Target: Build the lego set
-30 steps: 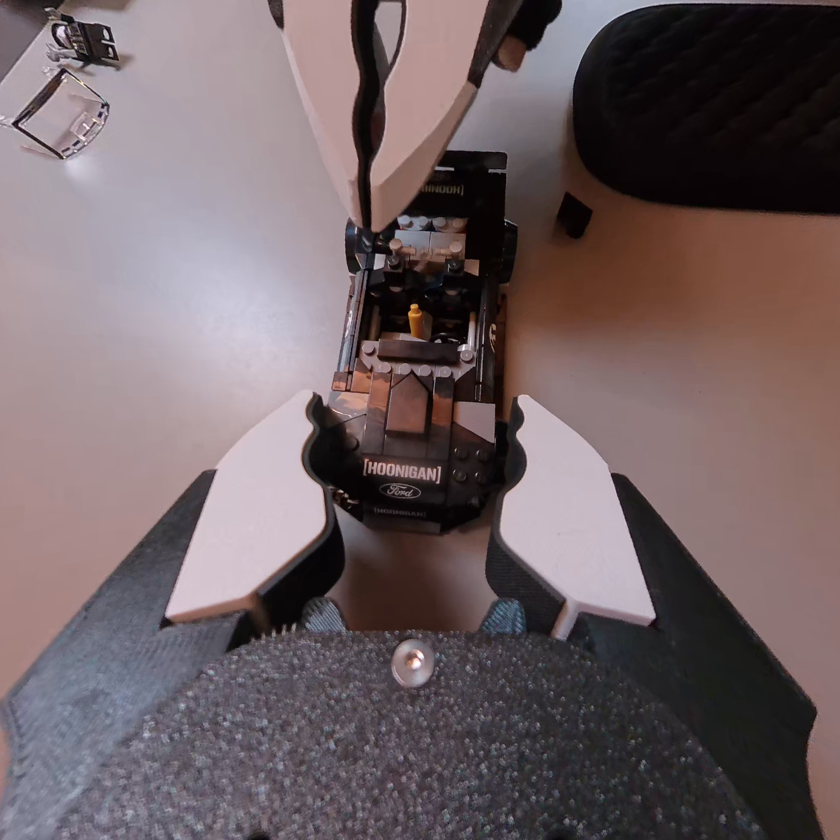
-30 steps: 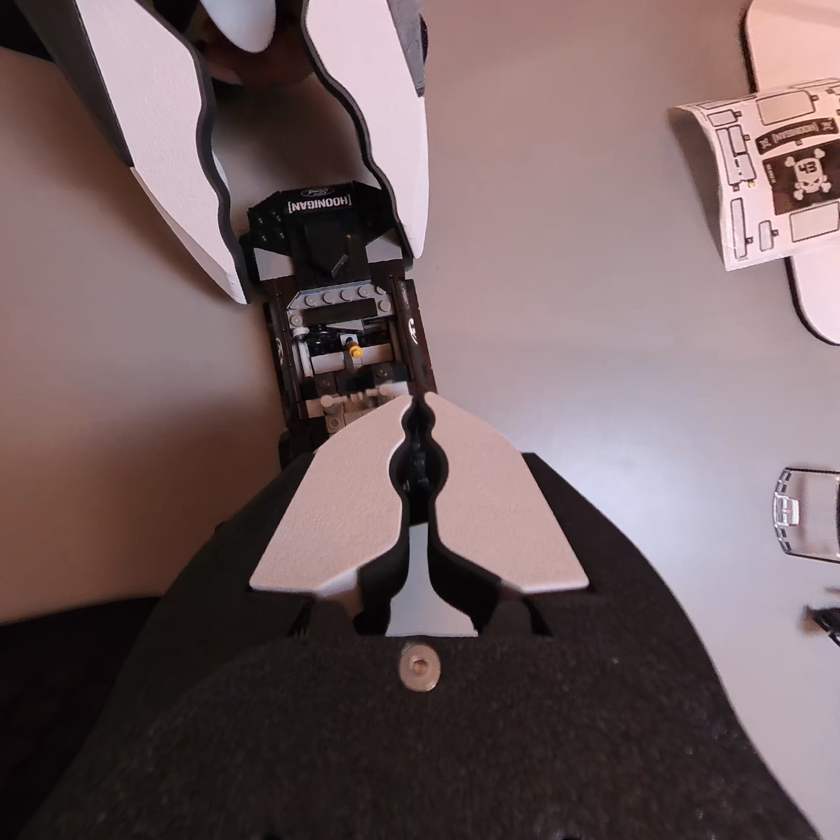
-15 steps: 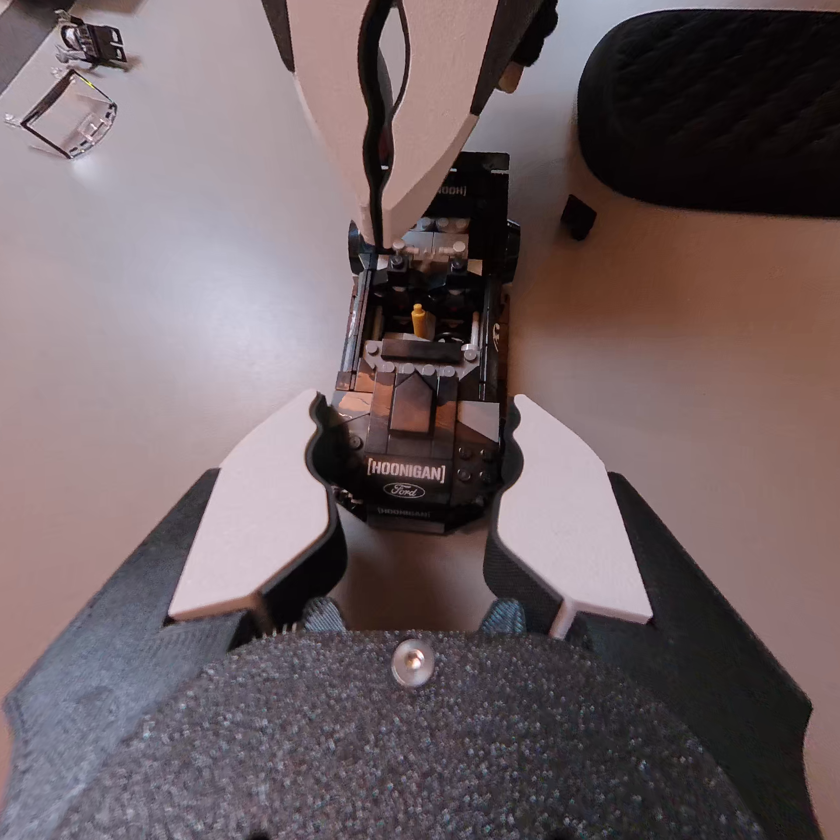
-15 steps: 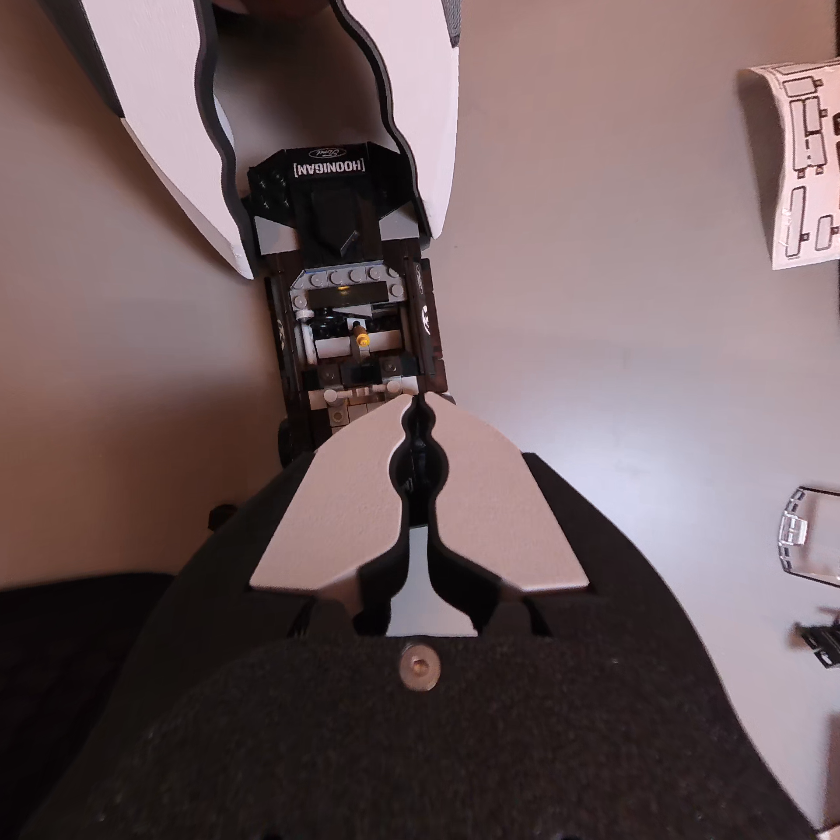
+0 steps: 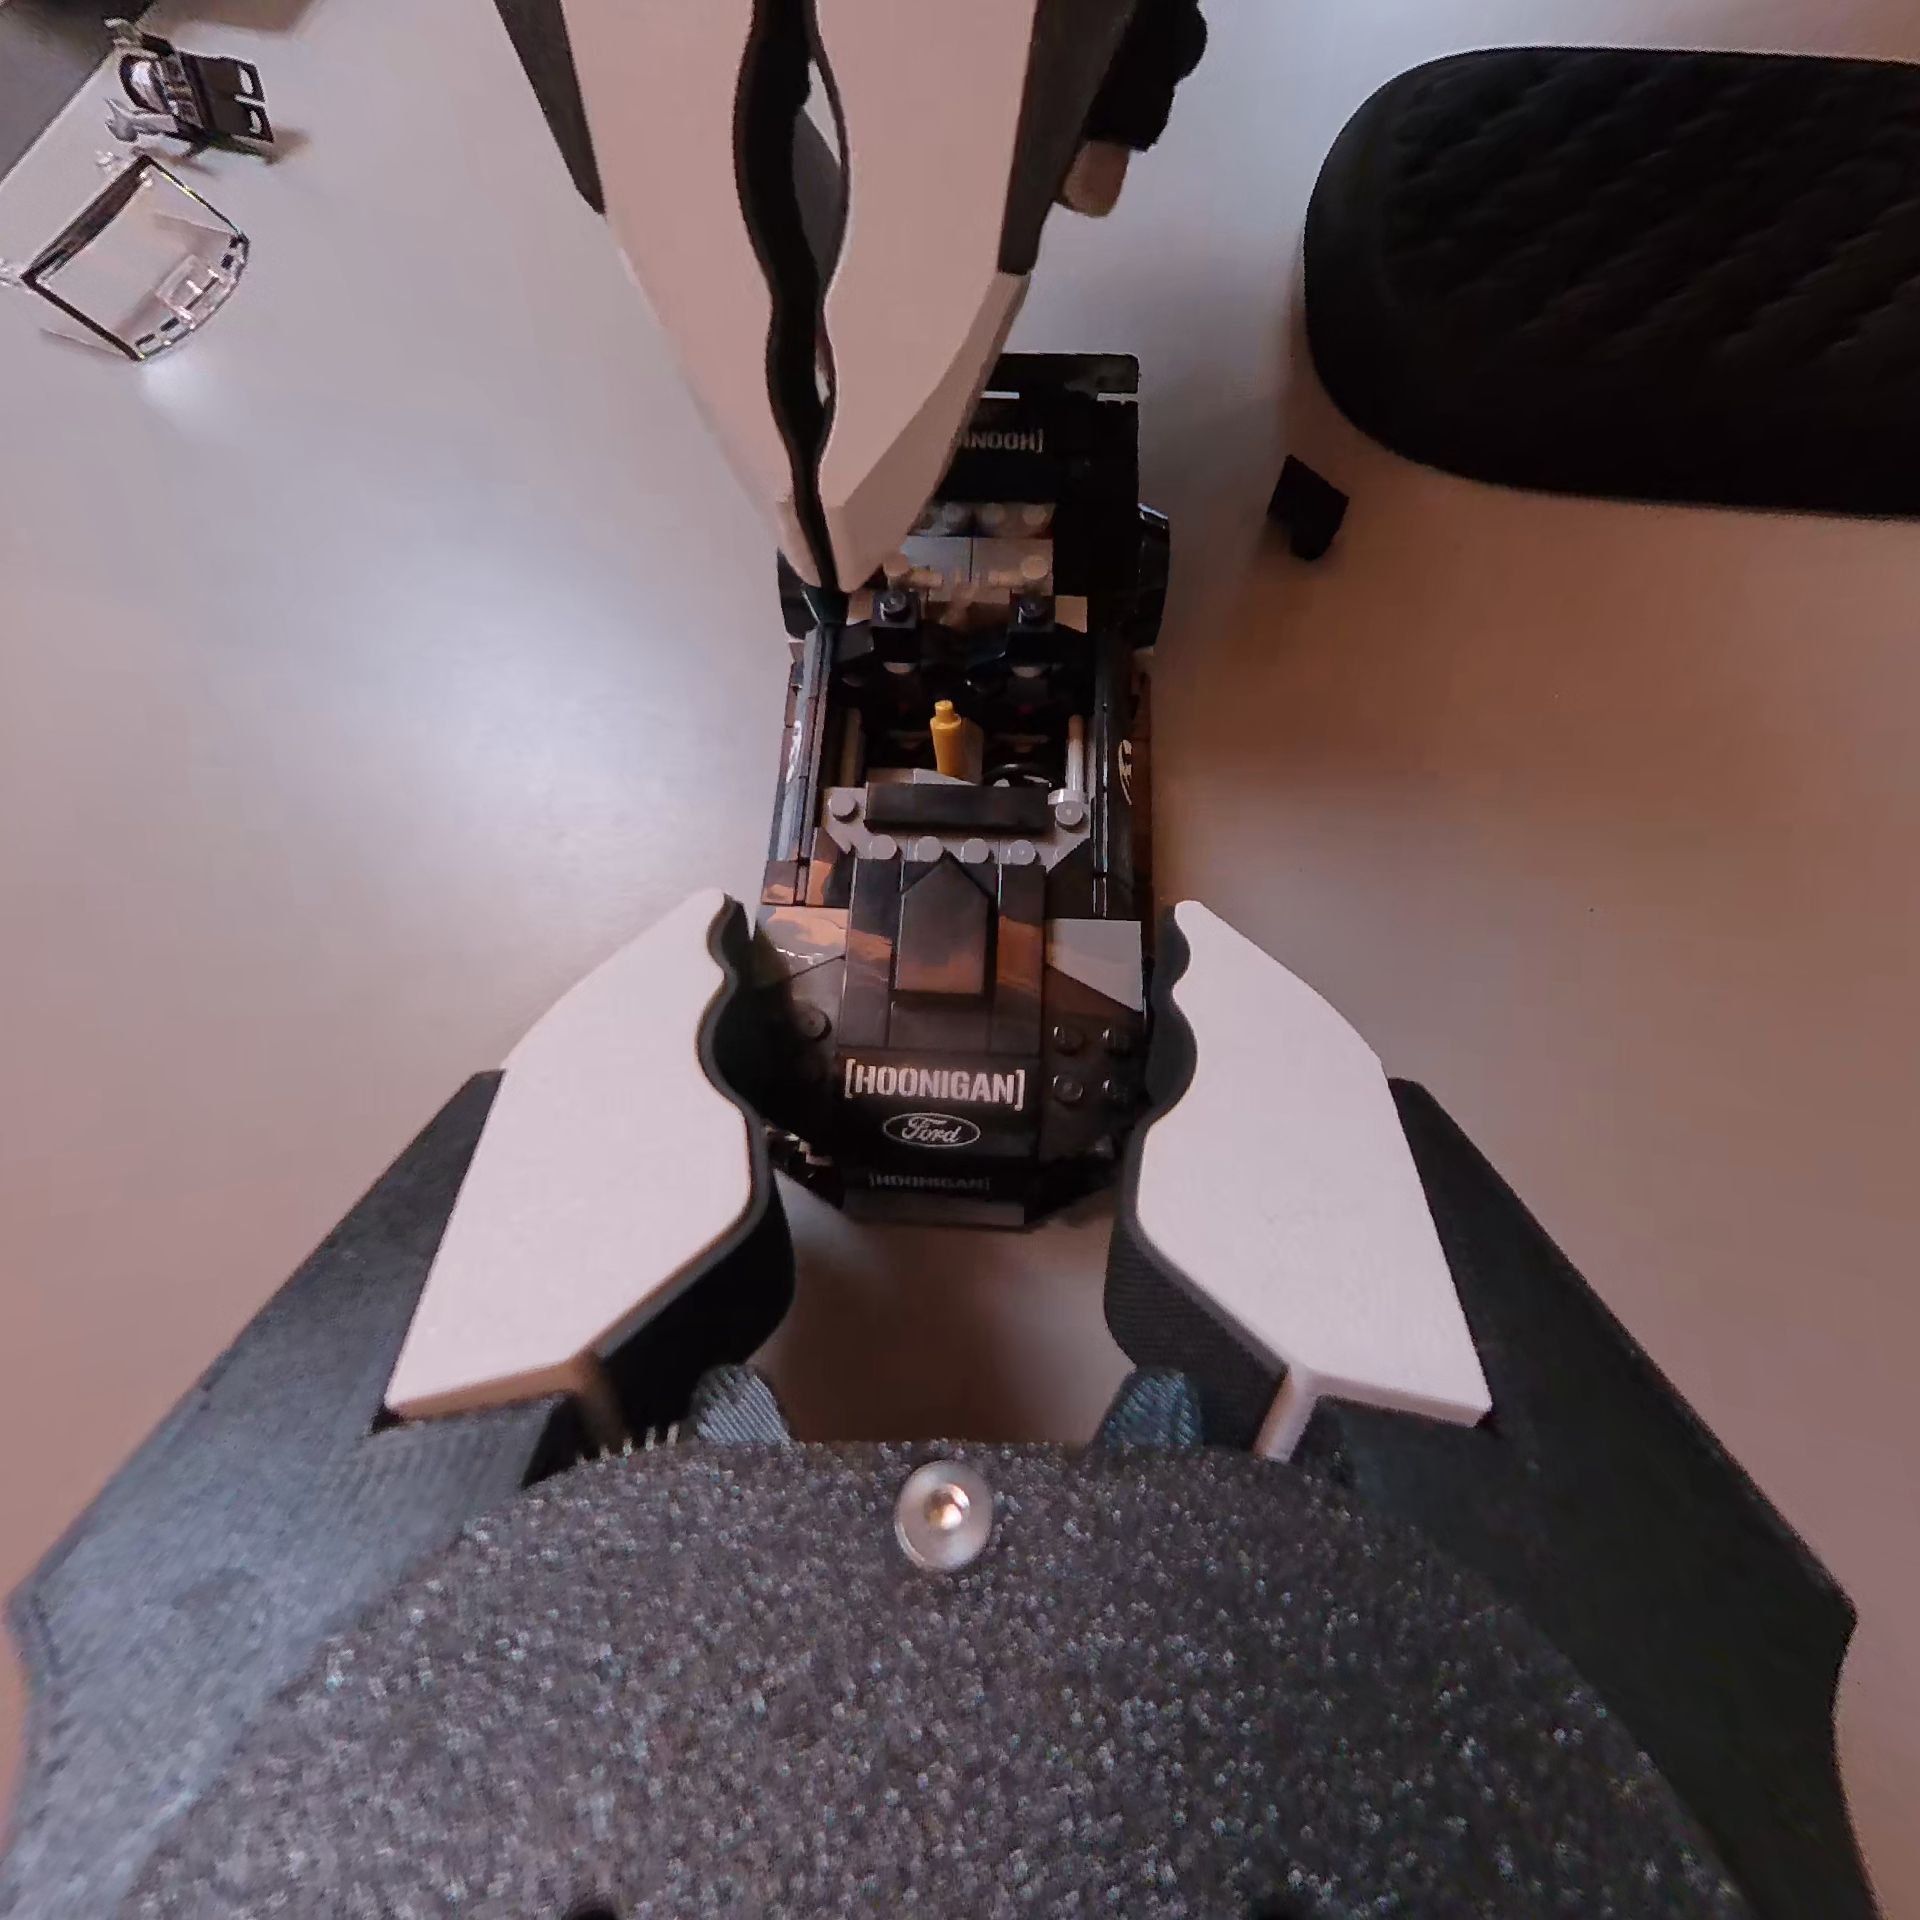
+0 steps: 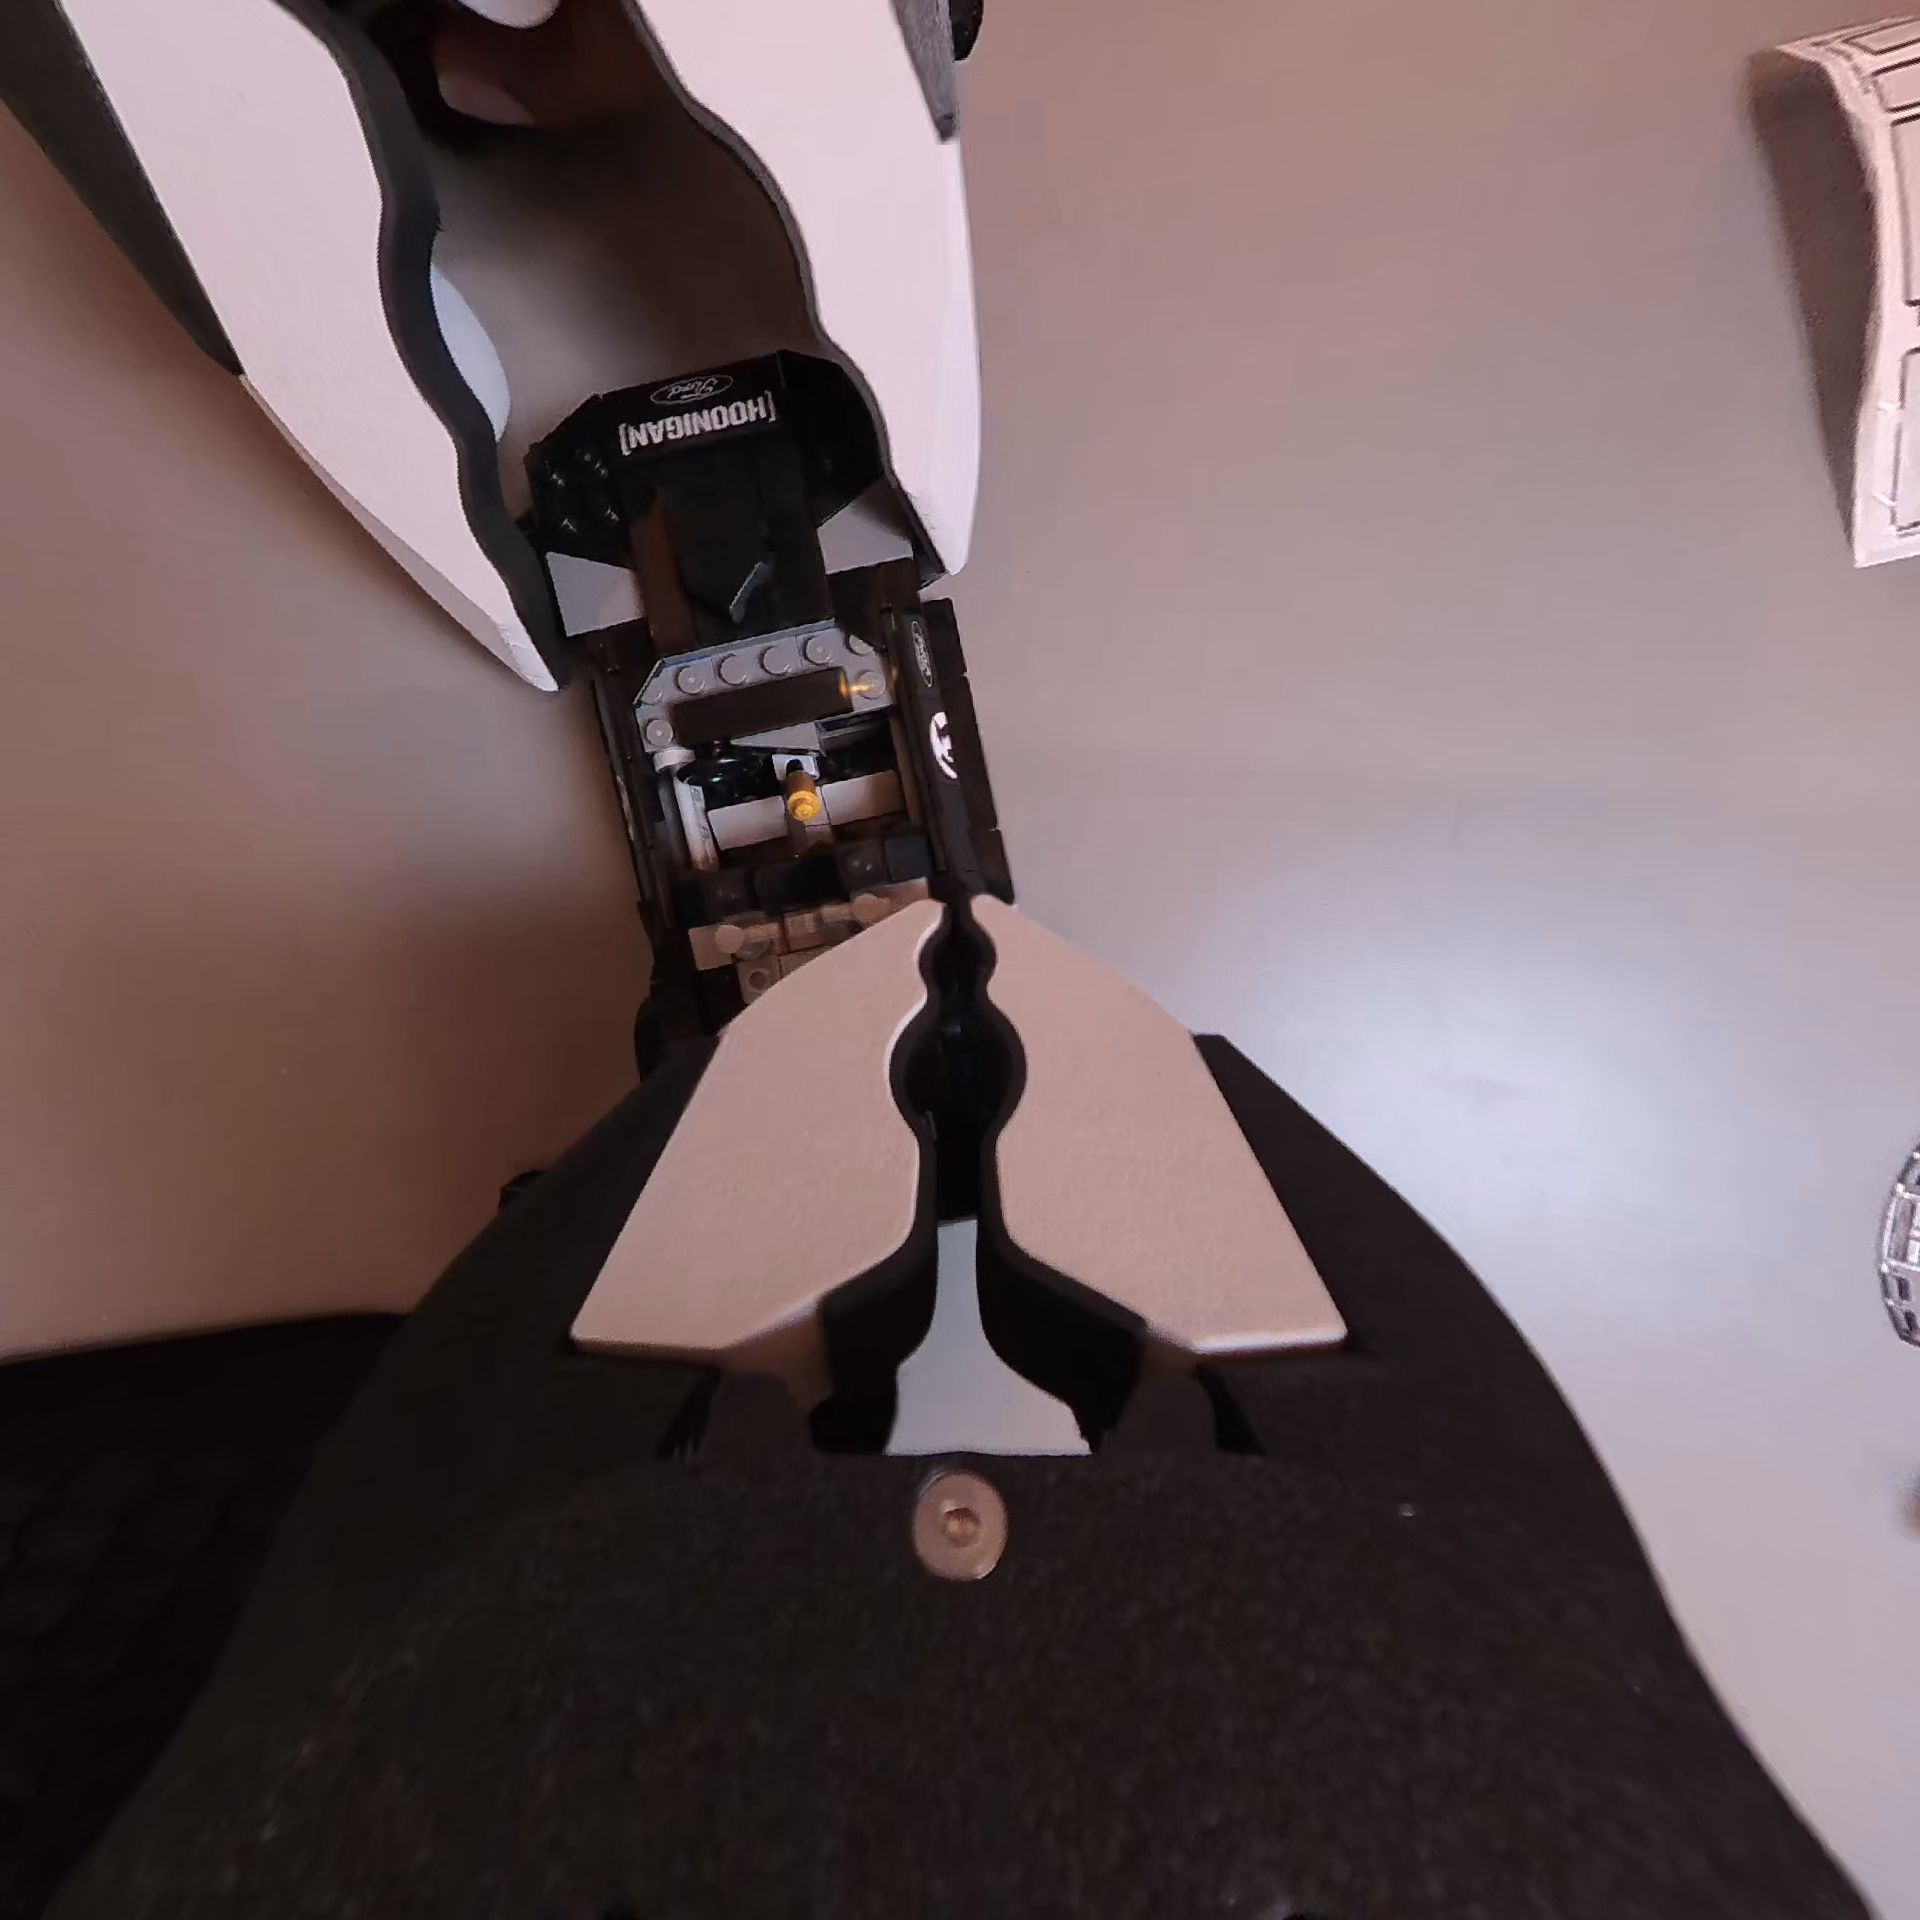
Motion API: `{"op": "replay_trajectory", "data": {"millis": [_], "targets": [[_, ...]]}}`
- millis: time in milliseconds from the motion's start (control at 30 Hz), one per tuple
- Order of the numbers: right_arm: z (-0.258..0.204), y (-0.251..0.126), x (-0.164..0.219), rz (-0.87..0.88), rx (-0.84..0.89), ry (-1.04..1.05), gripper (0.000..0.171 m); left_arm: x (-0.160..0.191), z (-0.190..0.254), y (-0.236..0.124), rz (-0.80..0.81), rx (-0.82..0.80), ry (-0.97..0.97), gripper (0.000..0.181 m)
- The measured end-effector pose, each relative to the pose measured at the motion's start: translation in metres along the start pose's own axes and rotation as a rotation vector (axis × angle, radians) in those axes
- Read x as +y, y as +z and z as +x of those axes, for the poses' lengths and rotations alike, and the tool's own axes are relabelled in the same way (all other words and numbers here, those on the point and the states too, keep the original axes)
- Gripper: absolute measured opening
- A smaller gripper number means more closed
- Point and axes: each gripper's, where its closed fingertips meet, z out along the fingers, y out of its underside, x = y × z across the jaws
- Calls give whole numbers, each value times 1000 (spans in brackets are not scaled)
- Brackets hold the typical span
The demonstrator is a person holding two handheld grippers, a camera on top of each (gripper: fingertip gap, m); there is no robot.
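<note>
Left wrist view: black lego car (image 5: pixel 961 852) sits on the table (image 5: pixel 364 675), its hood end between the spread fingers of the left gripper (image 5: pixel 951 1049), apparently touching both. Right gripper (image 6: pixel 961 920), jaws closed, meets the far rear corner; whether it pinches a piece, I cannot tell. Judged light, rigid, prone to shedding bricks; best held across the solid lower body sides.
</note>
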Motion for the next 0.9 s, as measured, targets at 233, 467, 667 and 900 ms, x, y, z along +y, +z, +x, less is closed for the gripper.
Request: {"op": "replay_trajectory", "data": {"millis": [233, 467, 667, 900], "targets": [[5, -14, -1, 71, -14, 35, 0, 0, 0, 0, -3, -1, 0, 74], [-2, -2, 3, -23, -7, -37, 0, 0, 0, 0, -2, -2, -3, 74], [-3, -1, 4, -90, 16, -82, 0, 0, 0, 0, -1, -2, -7, 74], [1, -4, 4, -67, 62, -78, 0, 0, -1, 1, 2, -9, -11, 73]]}}
